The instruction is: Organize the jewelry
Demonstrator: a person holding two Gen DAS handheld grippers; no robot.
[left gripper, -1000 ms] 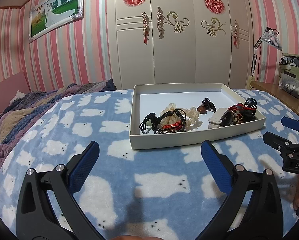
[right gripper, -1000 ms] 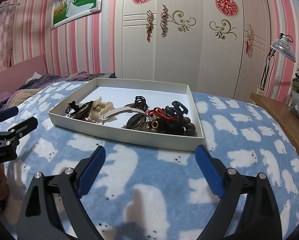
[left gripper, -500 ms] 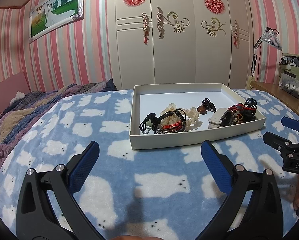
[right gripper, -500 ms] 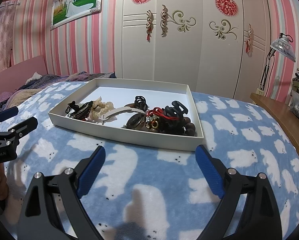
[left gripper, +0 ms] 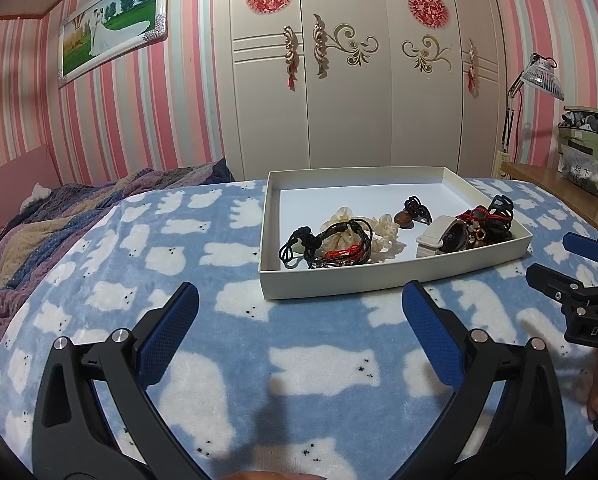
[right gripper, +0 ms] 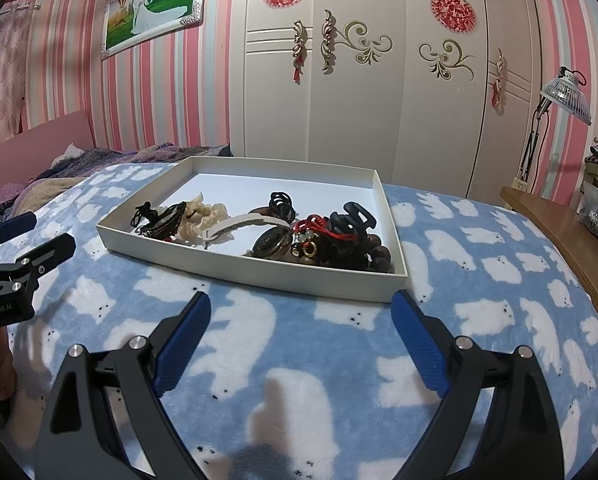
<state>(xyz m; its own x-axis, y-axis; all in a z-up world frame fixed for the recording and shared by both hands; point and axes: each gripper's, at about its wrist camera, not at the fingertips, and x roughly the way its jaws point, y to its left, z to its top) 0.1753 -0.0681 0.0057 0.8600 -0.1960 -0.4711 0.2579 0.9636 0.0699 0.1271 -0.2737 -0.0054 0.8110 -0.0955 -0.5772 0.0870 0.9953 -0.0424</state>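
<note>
A shallow white tray point(left gripper: 339, 282) point(right gripper: 259, 276) lies on a blue blanket with white bears. It holds black cord bracelets point(left gripper: 327, 242) point(right gripper: 159, 220), a cream scrunchie point(left gripper: 383, 232) point(right gripper: 203, 216), a white band with a round dark piece point(left gripper: 439, 236) point(right gripper: 271, 242), a black hair claw point(right gripper: 353, 216), red cord charms point(right gripper: 319, 228) and dark beads point(right gripper: 373, 258). My left gripper point(left gripper: 299, 308) is open and empty, in front of the tray. My right gripper point(right gripper: 301, 316) is open and empty, also in front of the tray.
A striped quilt point(left gripper: 51, 224) lies on the left of the bed. A wooden side table point(left gripper: 571, 192) with bags and a lamp point(left gripper: 539, 74) stands at the right. A white wardrobe point(left gripper: 359, 80) is behind.
</note>
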